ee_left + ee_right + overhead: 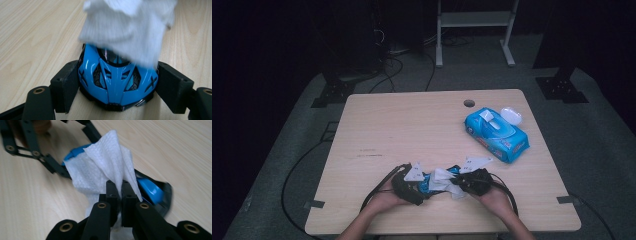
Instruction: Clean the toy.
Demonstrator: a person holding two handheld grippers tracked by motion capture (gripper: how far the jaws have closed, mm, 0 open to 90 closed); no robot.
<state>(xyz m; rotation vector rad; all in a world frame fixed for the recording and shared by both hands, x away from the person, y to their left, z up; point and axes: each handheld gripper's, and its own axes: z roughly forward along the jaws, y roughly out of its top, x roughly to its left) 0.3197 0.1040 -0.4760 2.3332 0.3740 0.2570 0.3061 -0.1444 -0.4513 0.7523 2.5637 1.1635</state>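
A blue toy car (pixel 117 80) is being wiped with a white wet wipe (pixel 100 167) near the front edge of the wooden table (pixel 412 125), and the job is judged to be under way rather than finished, since the wipe is being held against the car's roof and rear while the glossy nose is left uncovered. The car is being clamped at its flanks by the left gripper (pixel 117 87), whose padded jaws are being pressed on either side of the smooth, rounded, hard plastic shell. The wipe, a soft, crumpled, finely embossed sheet, is being pinched by the right gripper (pixel 119 195), its jaws being kept together on a bunched fold. A blue wipe pack (pixel 496 134), soft-sided with its white lid flipped open, is being left well apart towards the table's far right.
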